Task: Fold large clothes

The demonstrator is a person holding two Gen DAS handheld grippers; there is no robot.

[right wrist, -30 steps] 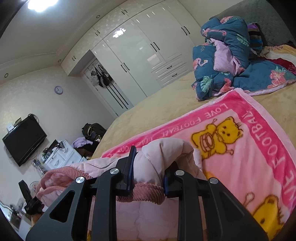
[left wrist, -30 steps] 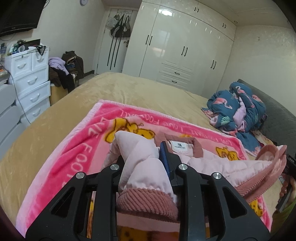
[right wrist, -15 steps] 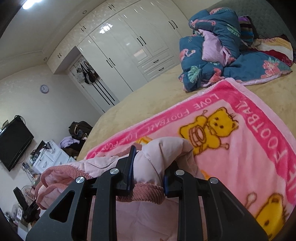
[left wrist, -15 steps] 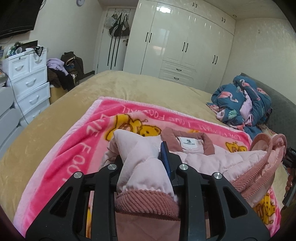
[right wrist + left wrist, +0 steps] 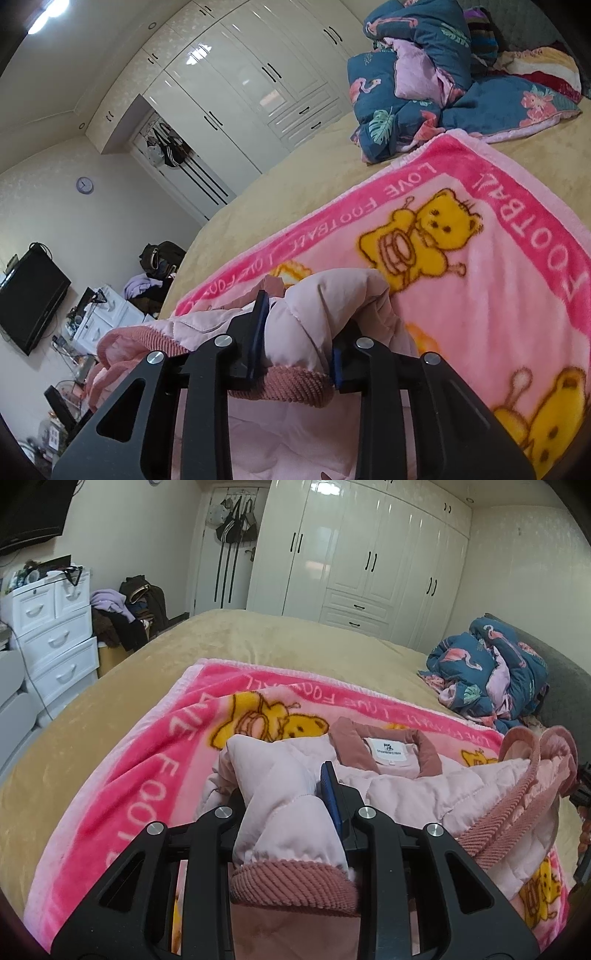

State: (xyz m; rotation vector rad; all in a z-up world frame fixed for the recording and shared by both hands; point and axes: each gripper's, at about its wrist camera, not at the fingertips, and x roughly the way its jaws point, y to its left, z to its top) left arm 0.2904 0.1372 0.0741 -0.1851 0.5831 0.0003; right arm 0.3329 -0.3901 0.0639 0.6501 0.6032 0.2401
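A pale pink quilted jacket (image 5: 424,794) with a darker pink collar (image 5: 347,742) lies on a pink teddy-bear blanket (image 5: 147,775) on the bed. My left gripper (image 5: 280,786) is shut on one sleeve, whose ribbed cuff (image 5: 291,882) bunches behind the pads. The other sleeve (image 5: 535,746) is raised at the right edge. In the right wrist view my right gripper (image 5: 299,325) holds that sleeve (image 5: 332,295) low over the blanket (image 5: 498,277). Its jaws are opening, and the puffed fabric still fills the gap and touches both pads.
A rumpled blue flamingo quilt (image 5: 487,672) lies at the head of the tan bed (image 5: 258,642). White wardrobes (image 5: 369,561) line the far wall. White drawers (image 5: 51,635) and a heap of clothes (image 5: 125,616) stand left of the bed.
Both grippers have sunk toward the blanket, each carrying its sleeve. The right gripper's jaws stand slightly wider than before. The jacket's collar and label show more fully.
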